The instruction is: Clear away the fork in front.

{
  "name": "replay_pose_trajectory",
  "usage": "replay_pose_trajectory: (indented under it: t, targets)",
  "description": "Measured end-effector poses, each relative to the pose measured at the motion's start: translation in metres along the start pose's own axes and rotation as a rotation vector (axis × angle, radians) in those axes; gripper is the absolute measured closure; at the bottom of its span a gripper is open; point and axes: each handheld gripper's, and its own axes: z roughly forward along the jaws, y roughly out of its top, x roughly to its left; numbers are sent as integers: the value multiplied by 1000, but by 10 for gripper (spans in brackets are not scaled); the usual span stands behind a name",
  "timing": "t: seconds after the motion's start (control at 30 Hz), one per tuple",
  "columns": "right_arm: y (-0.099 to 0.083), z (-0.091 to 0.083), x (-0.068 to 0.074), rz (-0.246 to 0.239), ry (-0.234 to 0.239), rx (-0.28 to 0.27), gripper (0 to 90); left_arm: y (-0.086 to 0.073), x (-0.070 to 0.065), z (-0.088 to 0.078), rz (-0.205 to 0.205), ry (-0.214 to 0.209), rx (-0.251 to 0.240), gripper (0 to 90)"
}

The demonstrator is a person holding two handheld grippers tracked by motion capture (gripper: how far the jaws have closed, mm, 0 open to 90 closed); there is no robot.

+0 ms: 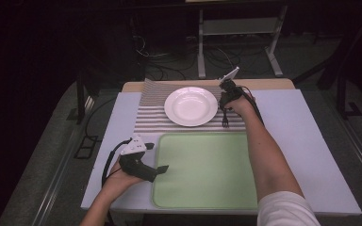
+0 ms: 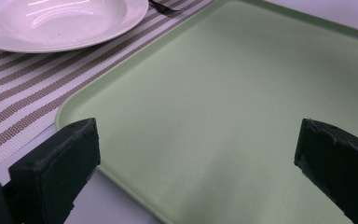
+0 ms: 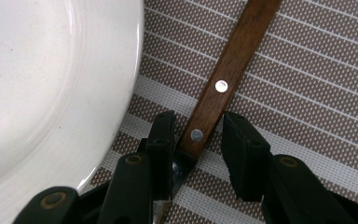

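The fork [image 3: 223, 88] lay on the striped mat [image 3: 307, 70] by the plate [image 3: 51, 84], near the table's far edge, straddled by the narrowed right claw [image 3: 198, 140], not yet clamped or lifted; the left claw [image 2: 196, 154] was held wide over the tray [image 2: 223, 93].

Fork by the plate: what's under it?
The fork lies on the striped placemat, beside the white plate, not on it. The right gripper straddles its wooden handle near the metal neck. The jaws hide the mat directly below that spot.
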Motion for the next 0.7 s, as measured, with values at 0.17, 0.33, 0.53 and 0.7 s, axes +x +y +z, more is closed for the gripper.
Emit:
replay_pose_trajectory:
  t: [0.17, 0.33, 0.53, 0.7]
  targets:
    - [0, 0, -3, 12, -9, 2, 728, 0, -1, 0, 2, 0, -2, 0]
    - [0, 0, -1, -2, -25, 5, 759, 0, -1, 0, 4, -1, 1, 0]
    - [-3, -1, -2, -28, -23, -12, 771, 0, -1, 0, 6, -1, 3, 0]
    - [-8, -8, -13, -9, -8, -52, 771, -1, -1, 0, 5, 4, 0, 0]
